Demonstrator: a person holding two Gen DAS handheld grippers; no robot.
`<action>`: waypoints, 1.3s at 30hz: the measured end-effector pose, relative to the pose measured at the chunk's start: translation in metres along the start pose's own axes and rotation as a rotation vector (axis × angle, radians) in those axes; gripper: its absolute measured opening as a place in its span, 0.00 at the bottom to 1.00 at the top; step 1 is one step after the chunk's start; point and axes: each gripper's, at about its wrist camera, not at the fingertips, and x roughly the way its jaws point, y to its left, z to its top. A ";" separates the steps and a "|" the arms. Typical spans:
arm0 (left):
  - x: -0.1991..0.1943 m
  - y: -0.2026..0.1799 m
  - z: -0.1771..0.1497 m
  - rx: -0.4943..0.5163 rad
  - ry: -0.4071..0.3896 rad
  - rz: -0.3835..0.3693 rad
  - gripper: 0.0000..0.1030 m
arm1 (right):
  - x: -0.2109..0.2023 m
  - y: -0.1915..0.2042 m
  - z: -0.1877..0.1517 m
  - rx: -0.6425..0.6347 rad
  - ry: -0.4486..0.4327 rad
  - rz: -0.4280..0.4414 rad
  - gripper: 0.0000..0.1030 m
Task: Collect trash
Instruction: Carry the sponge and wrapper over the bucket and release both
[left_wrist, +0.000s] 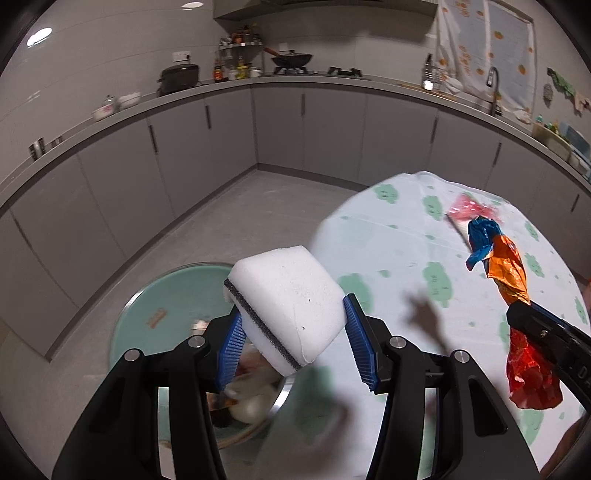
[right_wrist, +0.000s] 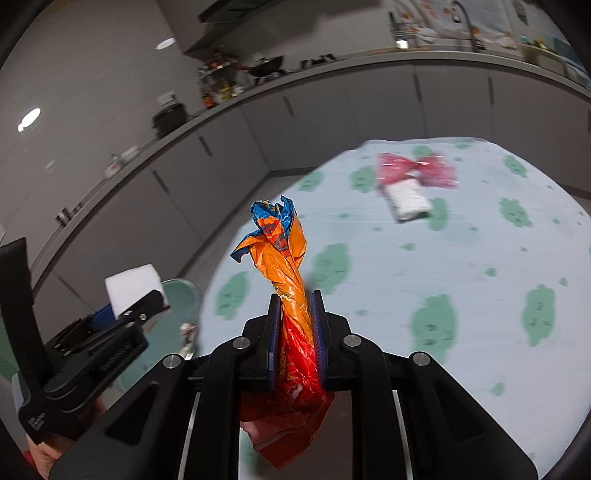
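Here the right gripper (right_wrist: 295, 332) pinched a crumpled orange wrapper (right_wrist: 284, 258) above the table (right_wrist: 443, 266); the left gripper (left_wrist: 295, 332) clamped a white sponge (left_wrist: 288, 295) over what seemed a bin (left_wrist: 162, 295).

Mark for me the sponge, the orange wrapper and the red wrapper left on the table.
sponge (left_wrist: 284, 295): left wrist view, white top face.
orange wrapper (right_wrist: 286, 266): right wrist view, twisted orange middle above the pads.
red wrapper (right_wrist: 417, 170): right wrist view, pinched centre, blurred.
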 end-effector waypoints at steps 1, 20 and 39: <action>0.000 0.006 -0.001 -0.006 -0.001 0.010 0.50 | 0.002 0.006 -0.001 -0.010 0.004 0.011 0.17; 0.013 0.119 -0.029 -0.148 0.057 0.140 0.50 | 0.050 0.114 -0.024 -0.169 0.089 0.109 0.17; 0.048 0.137 -0.040 -0.131 0.128 0.157 0.50 | 0.114 0.154 -0.041 -0.218 0.200 0.109 0.17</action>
